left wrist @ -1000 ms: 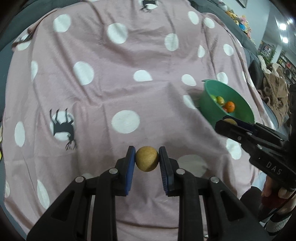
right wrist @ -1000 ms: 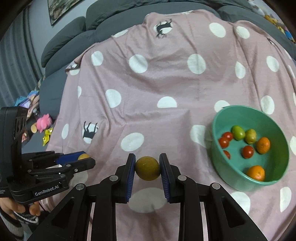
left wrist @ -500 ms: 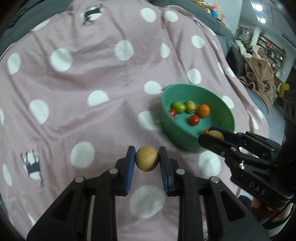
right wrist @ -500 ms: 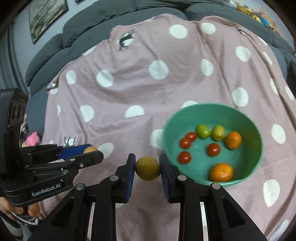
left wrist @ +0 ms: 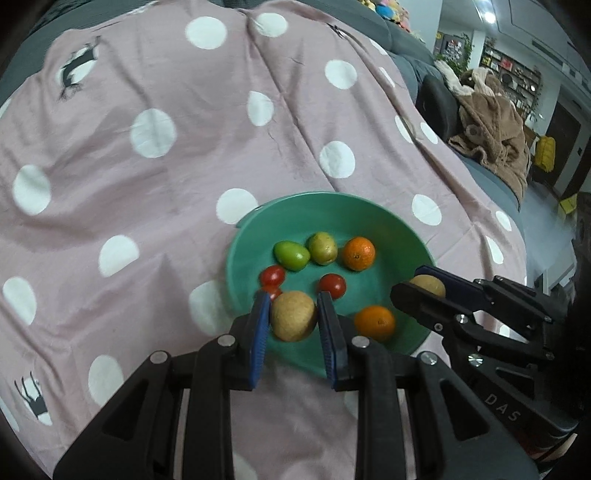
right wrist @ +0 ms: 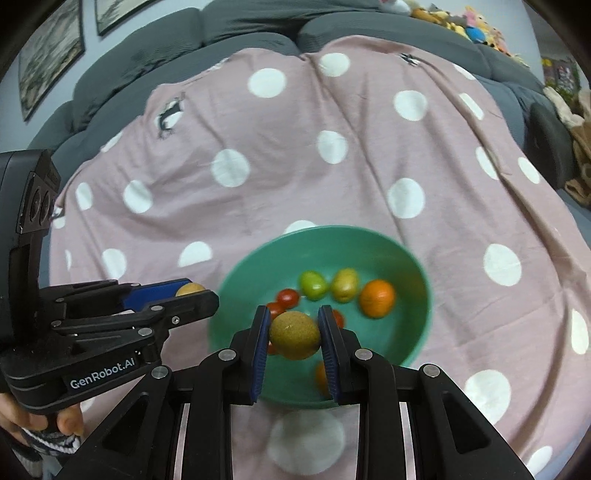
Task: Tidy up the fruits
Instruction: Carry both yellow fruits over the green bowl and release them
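A green bowl point(left wrist: 399, 221) sits on the pink polka-dot blanket point(left wrist: 184, 166); it holds two oranges, a green fruit point(left wrist: 291, 255), a yellowish fruit point(left wrist: 323, 248) and small red tomatoes. My left gripper point(left wrist: 294, 321) is shut on a tan round fruit point(left wrist: 293, 320) above the bowl's near-left rim. My right gripper point(right wrist: 294, 335) is shut on a brownish-yellow round fruit point(right wrist: 294, 335) above the bowl point(right wrist: 413, 266). The right gripper shows at the right of the left wrist view point(left wrist: 424, 286). The left gripper shows at the left of the right wrist view point(right wrist: 192, 291).
The blanket point(right wrist: 332, 147) covers a grey sofa point(right wrist: 240, 29). A brown garment point(left wrist: 491, 129) lies on the sofa arm at the right. Shelves and a room stand beyond it.
Both grippers have moved toward the bowl with their fruits and now hover over it. The bowl has come to the centre of both views.
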{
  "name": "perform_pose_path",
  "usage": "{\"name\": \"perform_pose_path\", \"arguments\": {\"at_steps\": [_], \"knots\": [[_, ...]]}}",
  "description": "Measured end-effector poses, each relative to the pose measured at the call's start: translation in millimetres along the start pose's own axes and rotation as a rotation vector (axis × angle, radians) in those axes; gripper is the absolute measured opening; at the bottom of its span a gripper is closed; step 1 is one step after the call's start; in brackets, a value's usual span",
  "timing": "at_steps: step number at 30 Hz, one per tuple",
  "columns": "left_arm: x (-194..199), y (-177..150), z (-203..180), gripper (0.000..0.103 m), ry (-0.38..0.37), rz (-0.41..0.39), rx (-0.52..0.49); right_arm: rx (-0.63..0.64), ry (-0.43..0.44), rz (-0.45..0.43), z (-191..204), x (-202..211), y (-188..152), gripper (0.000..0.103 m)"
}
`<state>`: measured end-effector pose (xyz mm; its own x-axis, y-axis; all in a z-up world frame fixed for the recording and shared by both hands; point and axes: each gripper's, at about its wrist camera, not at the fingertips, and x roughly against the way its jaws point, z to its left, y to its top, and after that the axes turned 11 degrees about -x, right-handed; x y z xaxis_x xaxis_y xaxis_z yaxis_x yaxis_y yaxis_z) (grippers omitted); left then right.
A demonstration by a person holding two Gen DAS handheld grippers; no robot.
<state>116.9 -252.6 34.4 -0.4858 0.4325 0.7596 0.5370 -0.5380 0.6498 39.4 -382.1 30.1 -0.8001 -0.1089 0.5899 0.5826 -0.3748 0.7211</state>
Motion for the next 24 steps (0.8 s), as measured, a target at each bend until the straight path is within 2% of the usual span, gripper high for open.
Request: {"name": "perform_pose_path", "arguments": {"at_steps": [12,22,24], "knots": [[-48.3,7.4,-7.9,0.026,0.006,0.093,-0.024,-0.023,-0.054,0.043,-25.2,-22.9,5.2,0.029],[-62.8,2.4,-5.9,0.026,0.022,0.154,-0.031,-0.014,-0.077,0.085,-27.9,-33.3,2.8,0.029],[-62.6,2.2,-5.5,0.029,0.025,0.157,-0.028,-0.015,-0.084,0.090,-28.3,-33.8,2.8,0.029]]}}
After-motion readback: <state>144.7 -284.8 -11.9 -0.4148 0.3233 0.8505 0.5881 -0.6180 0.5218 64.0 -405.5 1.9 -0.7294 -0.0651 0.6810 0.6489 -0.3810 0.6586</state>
